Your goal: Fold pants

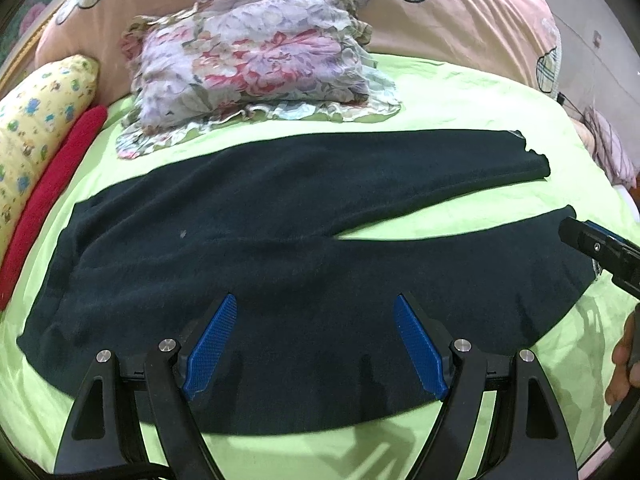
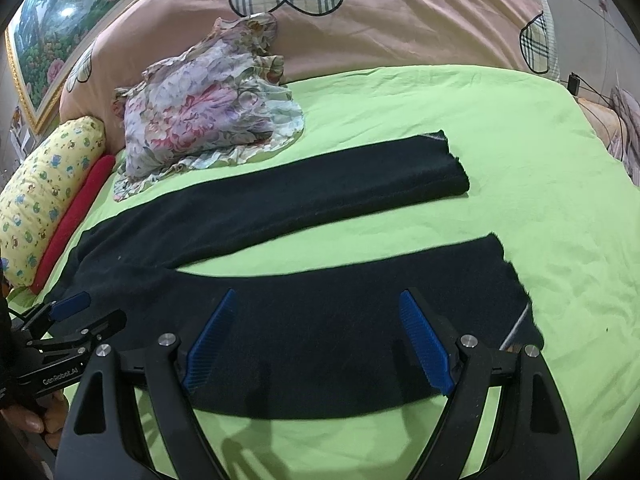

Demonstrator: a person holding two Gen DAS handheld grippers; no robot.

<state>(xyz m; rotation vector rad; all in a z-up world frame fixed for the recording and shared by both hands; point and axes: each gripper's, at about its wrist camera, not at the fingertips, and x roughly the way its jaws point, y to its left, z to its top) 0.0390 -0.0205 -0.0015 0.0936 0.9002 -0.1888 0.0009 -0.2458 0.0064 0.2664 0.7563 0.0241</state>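
Both grippers are hovering low over the near leg of the pants (image 1: pixel 280 240), close to the bed's near edge. Left gripper (image 1: pixel 316 344) is spreading its blue pads wide over the thigh part, gripping nothing. Right gripper (image 2: pixel 320 344) is also gaping wide above the near leg, toward its cuff, with nothing between its pads.

Pants are lying flat and full length across the green sheet (image 2: pixel 520 128), waist toward the left edge by the red roll (image 1: pixel 52 200), and the two legs are splaying apart with sheet showing between them. No fold is showing yet, so the task is looking barely begun. Bringing one leg onto the other and folding along the length is all still waiting, I judge.
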